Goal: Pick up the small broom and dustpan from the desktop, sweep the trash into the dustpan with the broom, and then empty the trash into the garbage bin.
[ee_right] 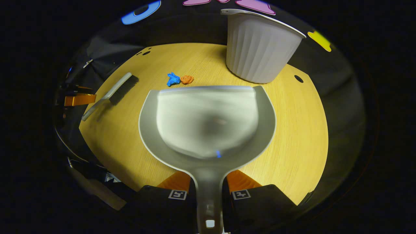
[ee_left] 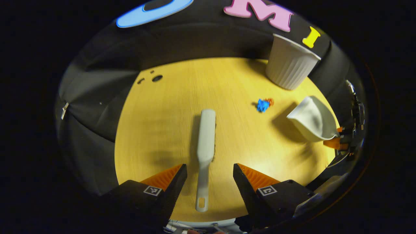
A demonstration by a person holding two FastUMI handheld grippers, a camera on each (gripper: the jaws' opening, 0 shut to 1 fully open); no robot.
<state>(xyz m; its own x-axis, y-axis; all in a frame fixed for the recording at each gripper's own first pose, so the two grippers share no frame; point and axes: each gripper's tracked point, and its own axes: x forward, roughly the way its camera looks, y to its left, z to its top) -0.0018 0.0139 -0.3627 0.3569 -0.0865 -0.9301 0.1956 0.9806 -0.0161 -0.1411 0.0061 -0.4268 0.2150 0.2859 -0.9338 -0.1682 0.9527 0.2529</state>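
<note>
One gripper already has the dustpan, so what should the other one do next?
Probably lower the left gripper and close on the broom handle: its jaws stand open either side of it, the broom lies flat on the desktop, and the trash is unswept.

Dim booth; overhead glare on desktop point(ee_left: 182, 97); dustpan point(ee_right: 208, 120) blurred close ahead; strong fisheye bending at edges.
</note>
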